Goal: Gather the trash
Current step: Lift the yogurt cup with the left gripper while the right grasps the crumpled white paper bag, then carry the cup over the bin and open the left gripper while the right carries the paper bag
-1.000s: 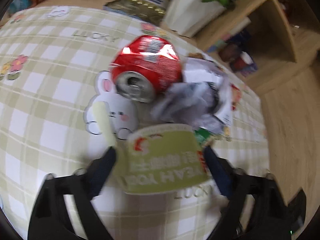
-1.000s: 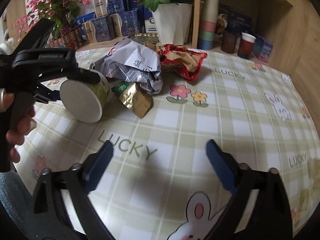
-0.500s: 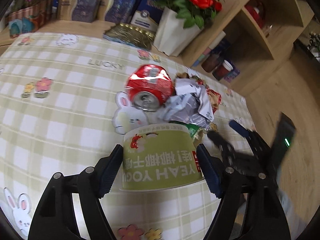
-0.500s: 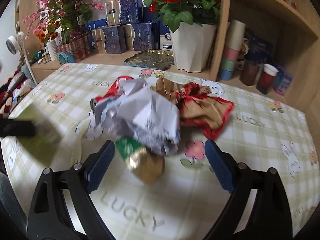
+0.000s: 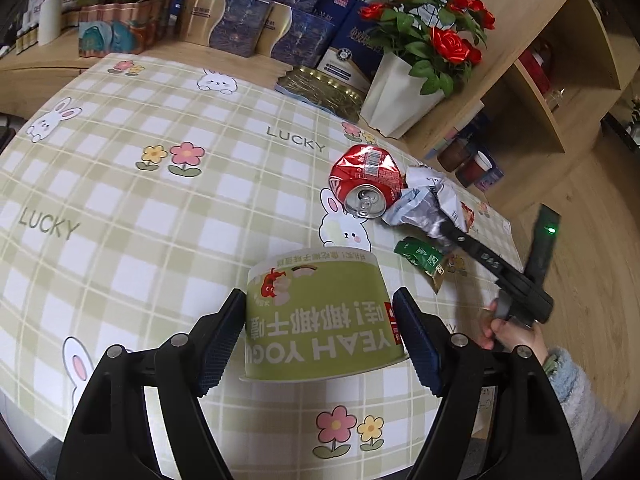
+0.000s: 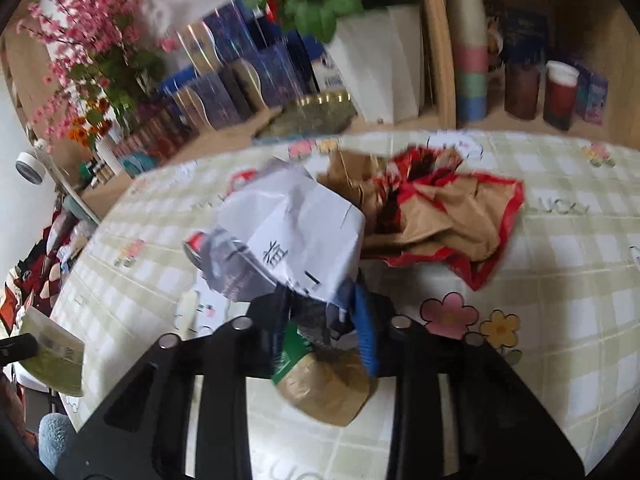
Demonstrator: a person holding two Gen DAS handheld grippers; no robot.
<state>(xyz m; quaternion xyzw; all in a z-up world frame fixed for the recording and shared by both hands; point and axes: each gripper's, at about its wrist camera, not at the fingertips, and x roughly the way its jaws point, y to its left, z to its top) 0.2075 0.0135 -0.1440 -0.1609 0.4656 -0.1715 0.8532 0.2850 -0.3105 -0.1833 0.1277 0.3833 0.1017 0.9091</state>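
Observation:
My left gripper [image 5: 320,324] is shut on a green yogurt cup [image 5: 320,312] and holds it above the table's near edge; the cup also shows at the left of the right wrist view [image 6: 52,356]. My right gripper [image 6: 320,320] is shut on the lower edge of a crumpled white and grey paper [image 6: 288,240], also seen in the left wrist view [image 5: 424,204]. A crushed red can [image 5: 366,178] lies beside the paper. A small green and gold wrapper [image 6: 324,380] lies under my right gripper. A brown and red paper bag [image 6: 440,216] lies behind the paper.
The table has a green checked cloth [image 5: 160,208]. A white pot of red roses [image 5: 404,88], blue gift boxes [image 5: 256,20] and a gold tray [image 5: 320,88] stand at the back. A wooden shelf with cups [image 6: 520,80] is at the right.
My left gripper has lifted the yogurt cup back and away from the pile. My right gripper has moved in and closed on the crumpled paper.

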